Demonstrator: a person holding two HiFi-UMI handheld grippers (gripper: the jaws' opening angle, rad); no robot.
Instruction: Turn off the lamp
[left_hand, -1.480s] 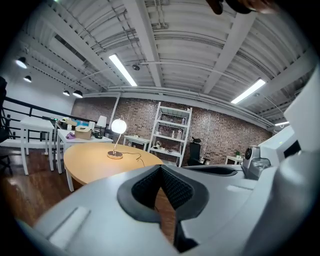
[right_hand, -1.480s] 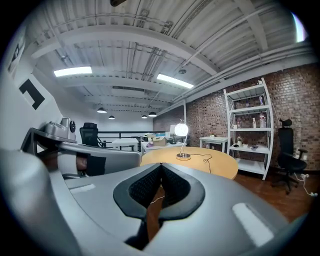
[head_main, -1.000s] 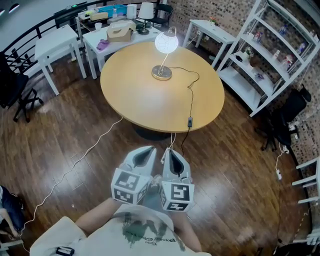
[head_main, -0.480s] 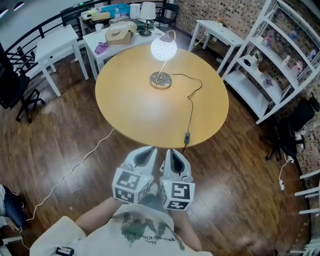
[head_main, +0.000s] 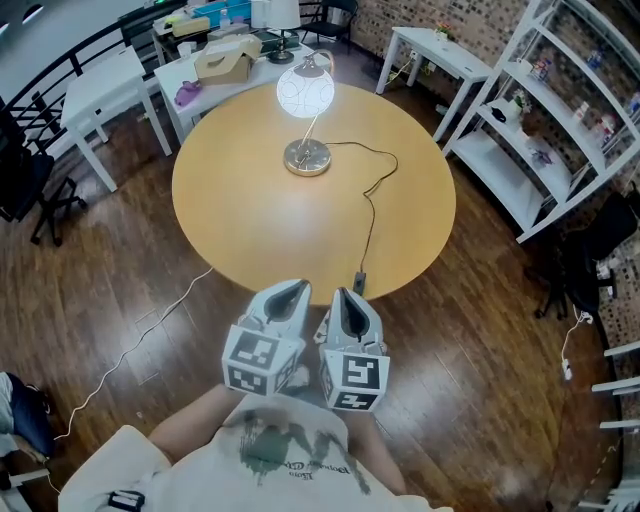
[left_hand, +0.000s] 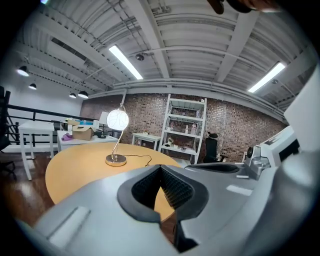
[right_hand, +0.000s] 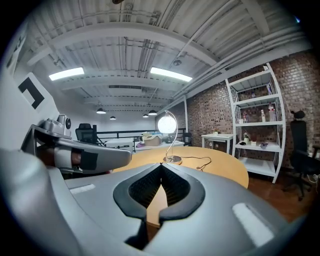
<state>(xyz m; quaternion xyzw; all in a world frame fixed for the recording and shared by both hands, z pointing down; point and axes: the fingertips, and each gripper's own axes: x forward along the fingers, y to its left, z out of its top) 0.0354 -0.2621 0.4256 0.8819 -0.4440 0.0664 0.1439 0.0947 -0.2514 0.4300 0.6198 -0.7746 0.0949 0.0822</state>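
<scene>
Your round wooden table (head_main: 250, 220), your left gripper (head_main: 290, 292) and right gripper (head_main: 343, 298) side by side just short of its near edge, fingers together on nothing, lit lamp (head_main: 306, 95) on the far side, cord (head_main: 370, 200), inline switch (head_main: 358, 283) at the near edge.

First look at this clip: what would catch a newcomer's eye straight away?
The lit globe lamp glows at the far side of the round wooden table. Its cord runs to an inline switch at the table's near edge. Just short of that edge, the left gripper and right gripper sit side by side, jaws together, empty.
</scene>
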